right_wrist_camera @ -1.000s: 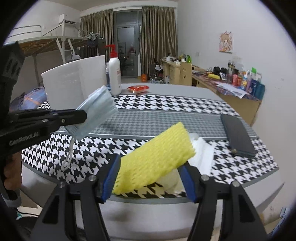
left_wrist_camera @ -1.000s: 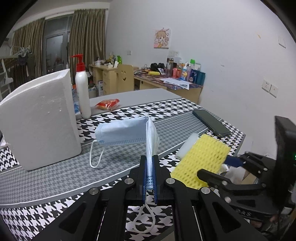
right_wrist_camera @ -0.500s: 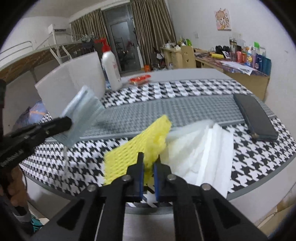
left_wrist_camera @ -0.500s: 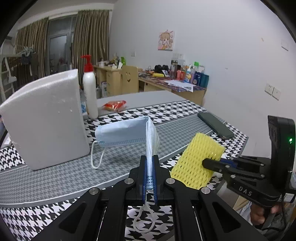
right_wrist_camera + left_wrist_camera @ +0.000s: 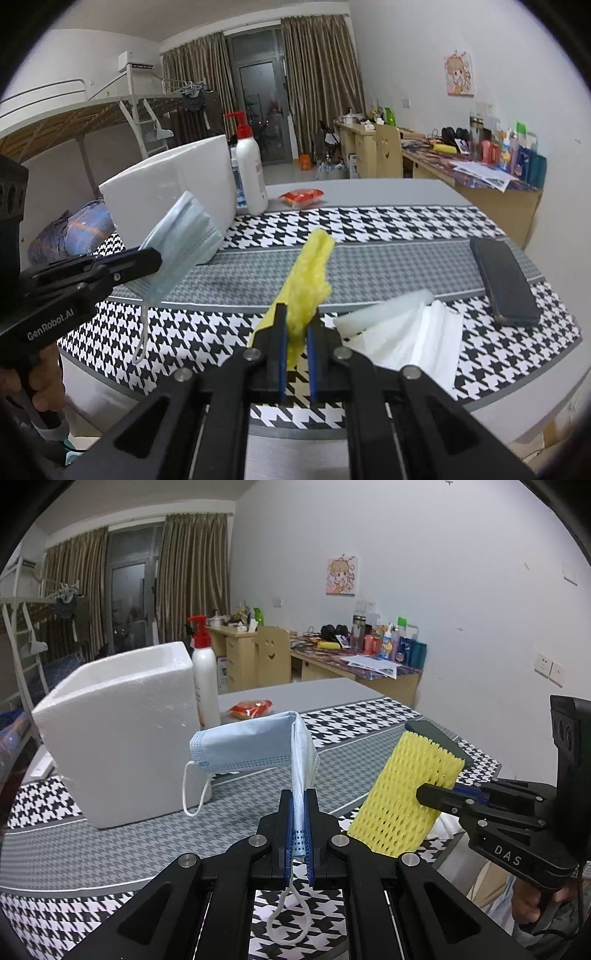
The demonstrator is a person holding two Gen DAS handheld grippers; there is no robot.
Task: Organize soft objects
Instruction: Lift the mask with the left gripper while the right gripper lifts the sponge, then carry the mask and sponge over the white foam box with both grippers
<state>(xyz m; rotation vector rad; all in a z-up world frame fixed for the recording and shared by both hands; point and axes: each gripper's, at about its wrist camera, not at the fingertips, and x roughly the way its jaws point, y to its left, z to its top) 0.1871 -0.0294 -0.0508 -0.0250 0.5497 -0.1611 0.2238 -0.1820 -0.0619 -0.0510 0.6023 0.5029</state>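
My left gripper is shut on a pale blue face mask, which hangs folded above the table with its ear loops dangling; in the right wrist view that same mask shows at the left. A yellow foam net sleeve is pinched flat in my right gripper, lifted off the table; from the left wrist view the sleeve stands on edge at the right. White foam sheets lie on the table just right of the right gripper. A white foam box stands at the left.
A white pump bottle with a red head stands behind the foam box, a red snack packet beside it. A dark phone lies at the table's right edge. A cluttered desk runs along the far wall.
The right gripper went from open around the yellow sleeve to shut on it and lifted it off the white sheets. The left gripper rose a little with the mask.
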